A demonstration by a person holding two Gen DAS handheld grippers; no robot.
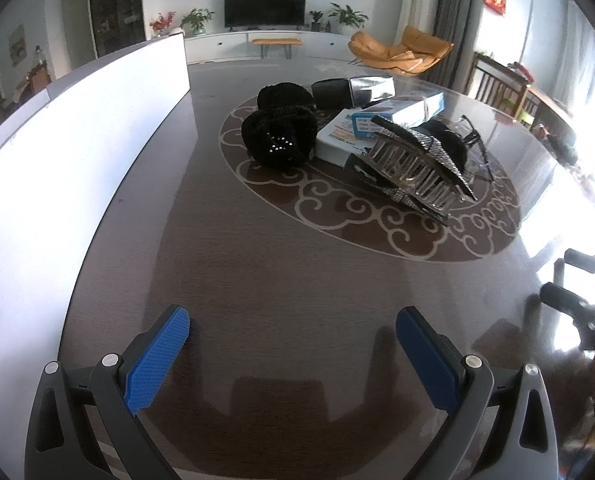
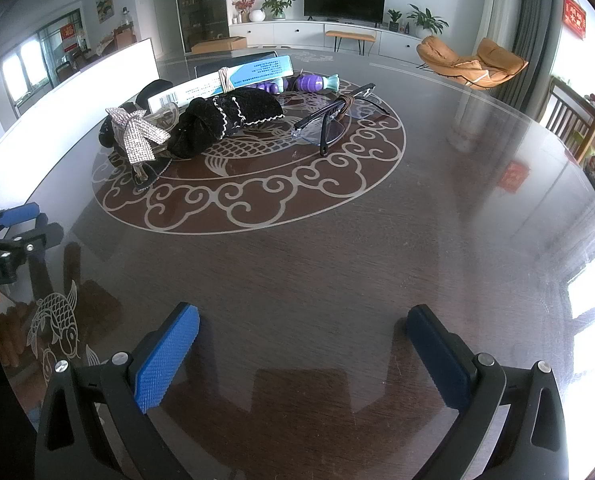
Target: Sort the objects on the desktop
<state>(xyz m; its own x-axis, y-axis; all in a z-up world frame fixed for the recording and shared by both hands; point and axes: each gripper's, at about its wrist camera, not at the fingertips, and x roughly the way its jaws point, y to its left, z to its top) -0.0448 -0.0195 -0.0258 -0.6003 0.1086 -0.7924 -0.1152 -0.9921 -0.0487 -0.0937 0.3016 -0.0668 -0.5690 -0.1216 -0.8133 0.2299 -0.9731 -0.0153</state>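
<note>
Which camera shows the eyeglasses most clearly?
The right wrist view: the eyeglasses lie unobstructed, frame and lenses visible. In the left wrist view they sit mostly hidden behind the rhinestone hair clip.

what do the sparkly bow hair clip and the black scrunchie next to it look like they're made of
The silver bow-shaped hair claw clip looks like clear plastic, its teeth see-through, with a bow of glittering rhinestone mesh. The black fuzzy scrunchie with white trim looks like soft velvet or plush fabric: matte, light-absorbing, gathered in folds.
</note>
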